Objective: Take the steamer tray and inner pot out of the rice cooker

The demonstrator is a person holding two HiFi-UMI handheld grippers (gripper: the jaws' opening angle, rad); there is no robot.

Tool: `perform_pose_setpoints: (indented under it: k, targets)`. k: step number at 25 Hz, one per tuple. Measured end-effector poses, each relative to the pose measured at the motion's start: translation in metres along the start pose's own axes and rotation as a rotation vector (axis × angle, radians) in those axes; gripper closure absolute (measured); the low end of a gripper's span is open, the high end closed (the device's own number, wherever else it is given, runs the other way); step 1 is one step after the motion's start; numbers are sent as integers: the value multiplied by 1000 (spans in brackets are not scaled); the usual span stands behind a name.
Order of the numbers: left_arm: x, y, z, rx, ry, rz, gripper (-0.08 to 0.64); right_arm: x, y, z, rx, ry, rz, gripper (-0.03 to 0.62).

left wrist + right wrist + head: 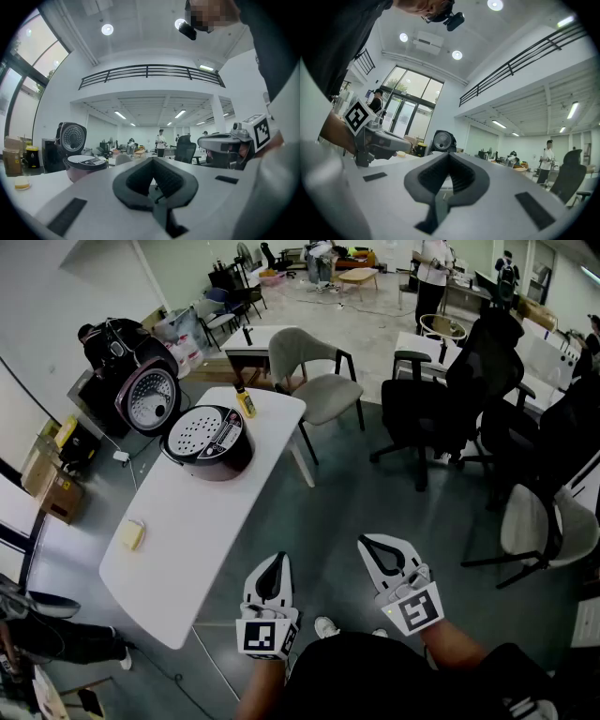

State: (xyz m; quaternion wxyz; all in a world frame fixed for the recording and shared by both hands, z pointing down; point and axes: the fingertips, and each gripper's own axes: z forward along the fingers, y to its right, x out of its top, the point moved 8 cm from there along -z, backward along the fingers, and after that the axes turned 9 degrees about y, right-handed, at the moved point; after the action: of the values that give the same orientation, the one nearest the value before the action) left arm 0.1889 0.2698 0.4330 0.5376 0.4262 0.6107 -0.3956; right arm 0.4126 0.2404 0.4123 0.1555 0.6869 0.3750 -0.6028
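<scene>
- Progress: nothing is removed yet. The rice cooker (211, 442) stands at the far end of the white bench (187, 531) with its lid (147, 397) swung up and back, so access is clear.
- The steamer tray (195, 432) sits in the cooker's mouth. It is a pale, round, shallow disc dotted with small holes.
- The inner pot is not visible. I judge that it lies beneath the tray, and it can be lifted only after the tray comes out.
- Left hand-held gripper (277, 561): jaws pressed together with nothing between them. It is held level, near the person's body and well apart from the cooker.
- Right hand-held gripper (377, 551): jaws likewise pressed together and empty, level, just right of the left one over open floor.
- Remaining: approach the bench, lift out the tray, then the pot. Both steps are outstanding.
- Materials: the cooker body is dark, glossy and rounded. The lid's inner face is a pale metallic disc with fine perforations.
- The gripper shells are smooth white plastic with ribbed black pads, and each carries a cube with square markers.
- Other items: a soft-looking yellow block (131, 534) lies at the bench's near left, and a small yellow bottle (246, 404) stands just beyond the cooker. A beige chair (314, 371) stands at the far right corner.
</scene>
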Motion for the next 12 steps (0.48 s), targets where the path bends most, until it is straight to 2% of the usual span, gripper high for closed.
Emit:
perform_pose_setpoints:
  k: [6, 12]
  targets:
    - [0, 12, -11, -11, 1, 4, 561, 4, -2, -10, -4, 1, 20, 595]
    - [3, 6, -17, 7, -5, 14, 561, 3, -8, -10, 22, -24, 23, 595]
